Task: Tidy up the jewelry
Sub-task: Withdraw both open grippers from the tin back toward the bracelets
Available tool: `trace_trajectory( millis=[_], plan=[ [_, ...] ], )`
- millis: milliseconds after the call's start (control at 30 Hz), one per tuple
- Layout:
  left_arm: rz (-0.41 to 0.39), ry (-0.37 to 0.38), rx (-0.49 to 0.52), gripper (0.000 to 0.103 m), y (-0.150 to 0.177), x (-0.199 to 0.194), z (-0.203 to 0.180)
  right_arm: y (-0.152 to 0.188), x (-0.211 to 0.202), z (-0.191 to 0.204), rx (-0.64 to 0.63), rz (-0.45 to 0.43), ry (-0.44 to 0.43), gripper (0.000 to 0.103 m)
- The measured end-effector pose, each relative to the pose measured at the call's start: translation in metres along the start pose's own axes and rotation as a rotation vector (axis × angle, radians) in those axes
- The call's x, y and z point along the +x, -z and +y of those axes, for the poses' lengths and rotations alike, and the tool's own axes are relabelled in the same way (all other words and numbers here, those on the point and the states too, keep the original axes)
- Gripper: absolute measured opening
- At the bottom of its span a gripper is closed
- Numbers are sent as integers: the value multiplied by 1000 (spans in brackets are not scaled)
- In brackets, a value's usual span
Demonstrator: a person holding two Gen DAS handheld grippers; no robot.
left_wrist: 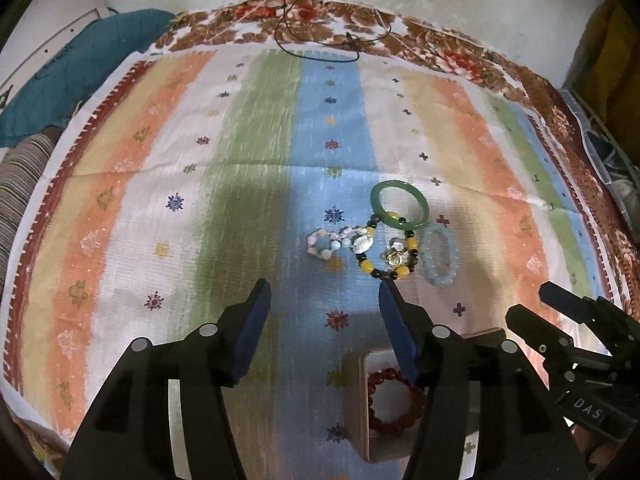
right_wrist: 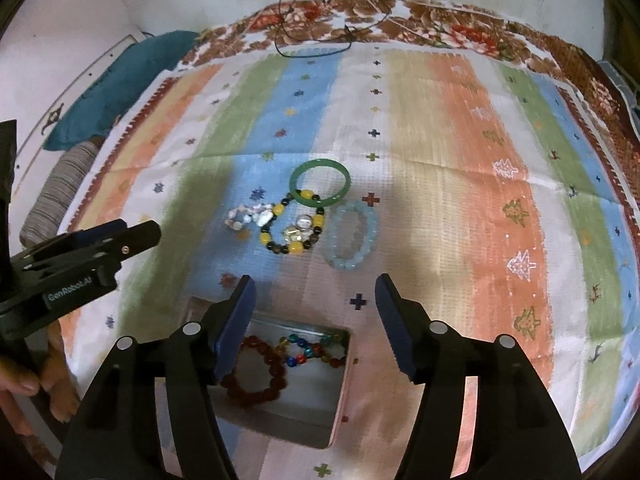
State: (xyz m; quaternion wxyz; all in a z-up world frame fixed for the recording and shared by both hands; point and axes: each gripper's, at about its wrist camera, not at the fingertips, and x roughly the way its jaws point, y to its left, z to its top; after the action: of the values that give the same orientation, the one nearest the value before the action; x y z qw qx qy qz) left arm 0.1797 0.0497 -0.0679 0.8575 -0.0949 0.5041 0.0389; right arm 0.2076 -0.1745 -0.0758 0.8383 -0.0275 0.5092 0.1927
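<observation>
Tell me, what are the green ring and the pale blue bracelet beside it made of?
The green bangle looks like jade or glass: one smooth, seamless, glossy hoop. The pale blue bracelet seems strung from round, cloudy, translucent beads, perhaps stone or glass. The pictures alone cannot settle which.

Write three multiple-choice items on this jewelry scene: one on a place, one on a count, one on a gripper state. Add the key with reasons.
1. Where does the red bracelet lie?
A. in the tin
B. on the green bangle
C. in the right gripper

2. How many bracelets are in the tin?
A. one
B. two
C. four

3. How does the right gripper stand?
A. shut on the pale blue bracelet
B. shut, empty
C. open, empty

Key: 1 A, the right wrist view shows it on the tin's floor. 2 B, the red one and a multicoloured bracelet lie there. 3 C, its fingers stand wide apart with nothing between them, and the pale blue bracelet lies on the cloth.
</observation>
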Motion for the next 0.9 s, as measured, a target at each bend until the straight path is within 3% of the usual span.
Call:
trace_trajectory(
  millis=[200,900],
  plan=[
    [17,-22,6,61,-6,21,-2,-6,10,-10,15,13,21,80],
    [43,-71,40,68,-19,60,-3,-21,43,-18,26,55,16,80]
  ],
)
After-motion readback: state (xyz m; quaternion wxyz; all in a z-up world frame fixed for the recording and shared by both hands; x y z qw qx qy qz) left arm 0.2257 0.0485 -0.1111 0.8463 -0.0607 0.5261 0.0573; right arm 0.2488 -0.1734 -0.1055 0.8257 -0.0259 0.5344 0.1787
